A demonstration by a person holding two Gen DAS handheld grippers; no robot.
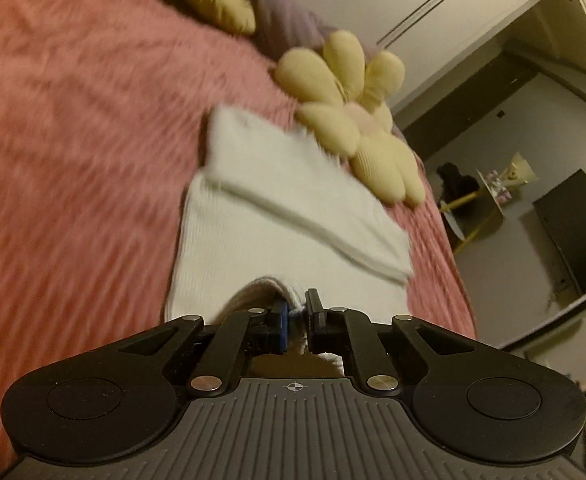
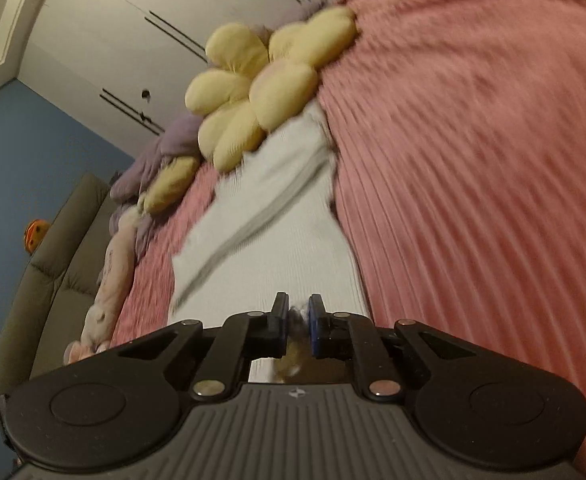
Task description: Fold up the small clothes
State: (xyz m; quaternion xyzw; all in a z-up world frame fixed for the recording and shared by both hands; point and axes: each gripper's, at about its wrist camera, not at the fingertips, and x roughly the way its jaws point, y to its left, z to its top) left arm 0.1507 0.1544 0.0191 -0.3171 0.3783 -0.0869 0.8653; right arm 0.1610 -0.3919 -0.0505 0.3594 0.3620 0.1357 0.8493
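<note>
A white ribbed garment [image 1: 253,236] lies lengthwise on a pink fluffy bedspread [image 1: 73,140], its far part folded back over itself. My left gripper [image 1: 298,306] is shut on the garment's near edge, which bunches up between the fingers. In the right wrist view the same white garment [image 2: 277,232] stretches away from me, and my right gripper [image 2: 296,312] is shut on its near edge, with cloth pinched between the pads. Both near corners are lifted off the bedspread [image 2: 473,160].
A yellow flower-shaped cushion [image 1: 353,120] touches the garment's far end, also the flower cushion [image 2: 261,80]. More yellow and purple cushions [image 2: 161,168] and a pink plush toy [image 2: 109,280] line the bed's far side. White wardrobe doors [image 2: 133,20] stand behind; a dark TV [image 1: 573,232] is at right.
</note>
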